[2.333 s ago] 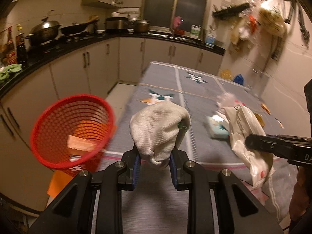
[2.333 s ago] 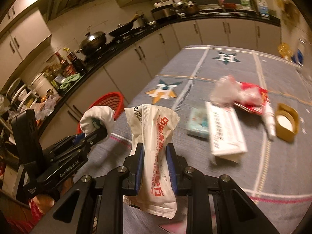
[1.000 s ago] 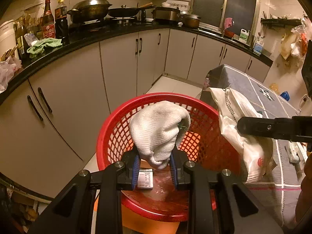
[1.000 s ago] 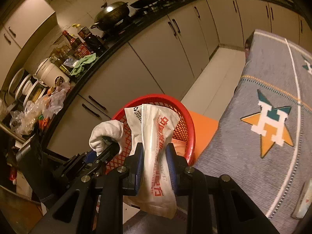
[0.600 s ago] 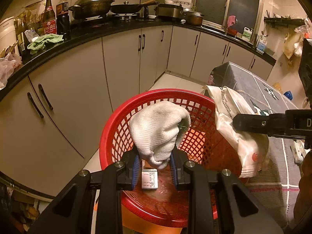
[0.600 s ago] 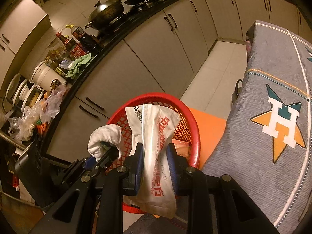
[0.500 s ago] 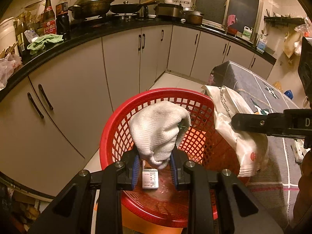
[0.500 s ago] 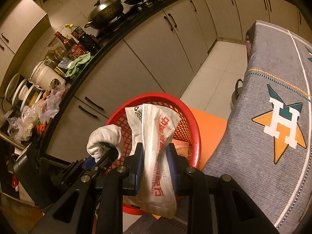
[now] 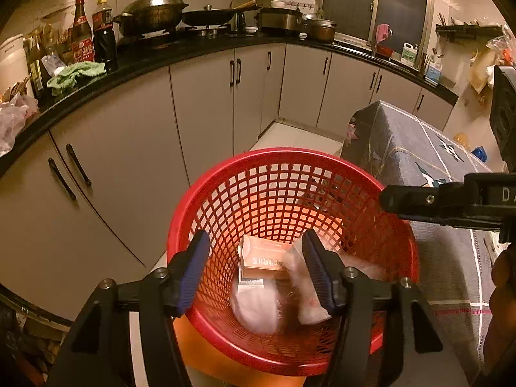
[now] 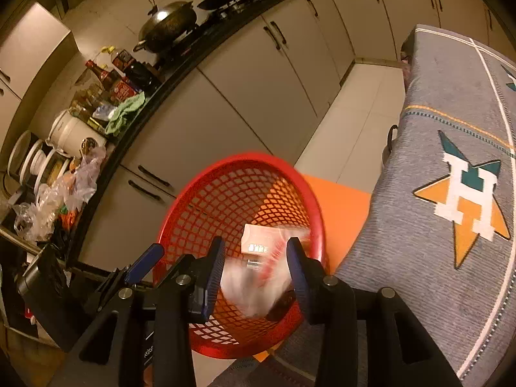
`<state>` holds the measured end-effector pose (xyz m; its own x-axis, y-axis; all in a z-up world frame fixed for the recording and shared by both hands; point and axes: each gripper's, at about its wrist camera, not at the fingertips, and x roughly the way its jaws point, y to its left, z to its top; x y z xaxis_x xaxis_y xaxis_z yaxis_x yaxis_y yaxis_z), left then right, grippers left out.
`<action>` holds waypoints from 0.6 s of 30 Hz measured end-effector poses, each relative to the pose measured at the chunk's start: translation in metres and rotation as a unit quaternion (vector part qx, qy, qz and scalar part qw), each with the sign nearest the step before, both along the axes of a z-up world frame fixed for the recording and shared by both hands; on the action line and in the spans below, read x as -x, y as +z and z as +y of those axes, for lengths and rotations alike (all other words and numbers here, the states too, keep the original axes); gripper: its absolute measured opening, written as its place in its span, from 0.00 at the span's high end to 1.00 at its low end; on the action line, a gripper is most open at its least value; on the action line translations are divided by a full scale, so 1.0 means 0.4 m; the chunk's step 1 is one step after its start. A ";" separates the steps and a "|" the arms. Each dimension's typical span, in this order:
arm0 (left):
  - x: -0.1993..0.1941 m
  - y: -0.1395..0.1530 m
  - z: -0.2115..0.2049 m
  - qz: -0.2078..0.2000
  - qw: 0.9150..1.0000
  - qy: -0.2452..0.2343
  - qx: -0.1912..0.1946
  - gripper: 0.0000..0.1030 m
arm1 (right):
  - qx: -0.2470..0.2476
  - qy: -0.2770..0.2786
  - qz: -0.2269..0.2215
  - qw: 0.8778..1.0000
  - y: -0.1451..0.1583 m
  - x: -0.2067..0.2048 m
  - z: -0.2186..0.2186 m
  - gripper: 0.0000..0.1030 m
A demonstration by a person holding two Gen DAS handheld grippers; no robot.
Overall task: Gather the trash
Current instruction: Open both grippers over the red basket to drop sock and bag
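Left hand-held gripper (image 9: 256,269) and right hand-held gripper (image 10: 254,269), black frames, ribbed blue pads, silver screws

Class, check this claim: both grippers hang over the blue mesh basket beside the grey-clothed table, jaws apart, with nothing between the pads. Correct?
Not quite: the mesh basket is red, as the left wrist view shows. Otherwise it holds: left gripper and right gripper are opening, nothing between their pads, beside the table.

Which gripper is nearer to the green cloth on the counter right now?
Left. The left gripper hangs over the red basket on the side toward the counter with the green cloth; the right gripper is on the table side. Both jaws are opening, empty.
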<state>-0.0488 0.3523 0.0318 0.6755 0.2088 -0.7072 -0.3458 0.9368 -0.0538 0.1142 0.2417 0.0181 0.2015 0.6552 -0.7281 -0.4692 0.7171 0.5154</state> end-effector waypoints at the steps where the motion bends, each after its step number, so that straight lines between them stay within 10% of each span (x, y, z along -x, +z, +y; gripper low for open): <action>1: 0.000 0.002 -0.002 0.000 1.000 0.000 -0.002 0.39 | -0.001 -0.001 -0.001 1.000 0.003 0.002 -0.006 0.58; 18: 0.059 0.088 -0.104 -0.025 0.999 -0.013 -0.029 0.34 | -0.010 -0.032 -0.043 0.999 0.079 0.089 -0.200 0.58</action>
<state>-0.0724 0.3106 0.0670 0.7155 0.2299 -0.6597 -0.3194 0.9475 -0.0161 0.0784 0.1619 0.0497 0.3047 0.6532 -0.6932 -0.4650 0.7372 0.4903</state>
